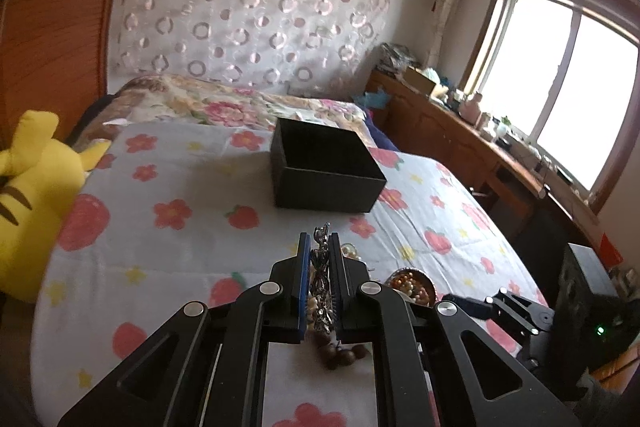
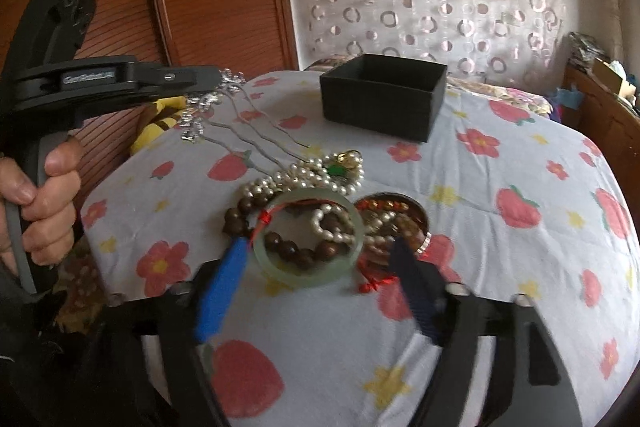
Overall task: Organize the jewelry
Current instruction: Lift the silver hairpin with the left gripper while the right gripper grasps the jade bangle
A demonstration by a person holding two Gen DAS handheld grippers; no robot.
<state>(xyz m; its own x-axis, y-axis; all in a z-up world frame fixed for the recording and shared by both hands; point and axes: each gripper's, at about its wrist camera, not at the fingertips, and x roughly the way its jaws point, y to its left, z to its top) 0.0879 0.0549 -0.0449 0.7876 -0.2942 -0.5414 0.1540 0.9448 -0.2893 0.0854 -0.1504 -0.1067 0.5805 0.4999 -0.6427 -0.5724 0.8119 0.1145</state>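
Note:
My left gripper (image 1: 319, 241) is shut on a silver ornate hairpin (image 1: 321, 267), lifted above the bed; in the right wrist view the left gripper (image 2: 218, 79) holds the silver hairpin (image 2: 208, 107) with its long prongs trailing down to the jewelry pile. An open black box (image 1: 326, 171) stands on the floral sheet, also in the right wrist view (image 2: 384, 97). My right gripper (image 2: 316, 247) is open, its fingers either side of a pale green jade bangle (image 2: 308, 239) lying on brown wooden beads (image 2: 288, 249). A pearl necklace (image 2: 304, 177) lies behind it.
A small round dish (image 2: 400, 223) of beads sits right of the bangle, also in the left wrist view (image 1: 412, 285). A yellow plush toy (image 1: 32, 195) lies at the bed's left. A wooden desk (image 1: 480, 147) runs under the window on the right.

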